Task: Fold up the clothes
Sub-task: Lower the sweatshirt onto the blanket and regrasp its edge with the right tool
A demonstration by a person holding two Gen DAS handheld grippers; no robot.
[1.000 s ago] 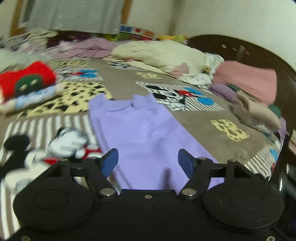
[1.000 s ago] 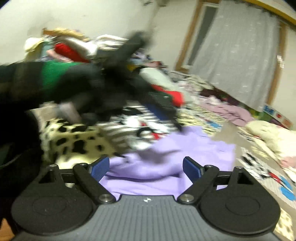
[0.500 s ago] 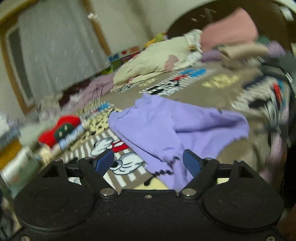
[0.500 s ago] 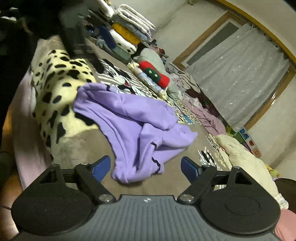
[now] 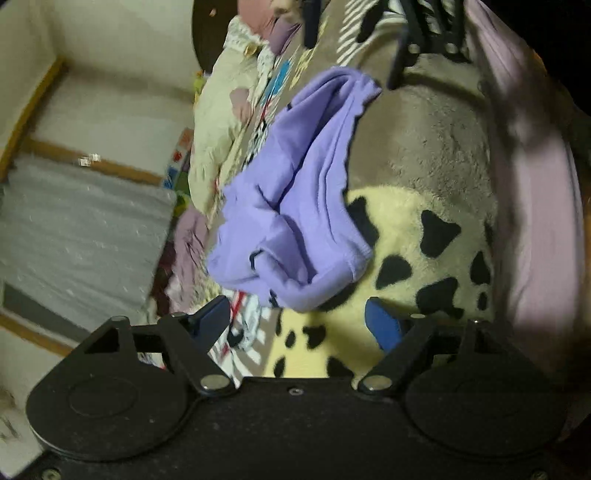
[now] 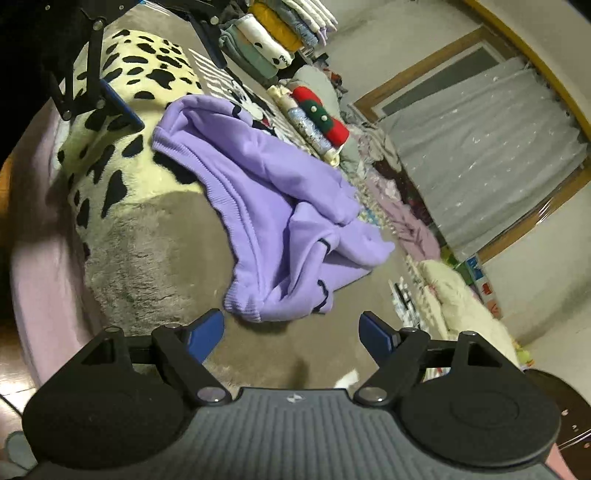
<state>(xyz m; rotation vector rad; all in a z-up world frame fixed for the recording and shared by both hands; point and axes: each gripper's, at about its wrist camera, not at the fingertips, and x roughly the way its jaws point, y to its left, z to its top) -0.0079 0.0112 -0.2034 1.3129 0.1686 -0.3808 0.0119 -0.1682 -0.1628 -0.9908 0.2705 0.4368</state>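
Observation:
A purple garment [image 5: 295, 192] lies crumpled on the patterned bed blanket [image 5: 424, 155], its ribbed hem bunched and folds overlapping. My left gripper [image 5: 301, 323] is open just short of the garment's near end, nothing between its fingers. In the right wrist view the same purple garment [image 6: 273, 206] sprawls across the blanket, and my right gripper [image 6: 291, 332] is open just before its ribbed cuff. The left gripper [image 6: 110, 92] shows at the upper left of that view, above the cow-spot patch. The right gripper [image 5: 410, 44] appears at the top of the left wrist view.
Stacks of folded clothes [image 6: 273, 33] line the far side of the bed. A red and green rolled item [image 6: 323, 118] lies beyond the garment. A cream duvet [image 5: 218, 122] and pillows lie near the dark headboard. A grey curtain [image 6: 491, 155] covers the window. The bed's pink edge [image 5: 535, 192] runs alongside.
The garment went from lying spread flat to crumpled in a heap. Both grippers have swung round and tilted, and now face its opposite ends from close by.

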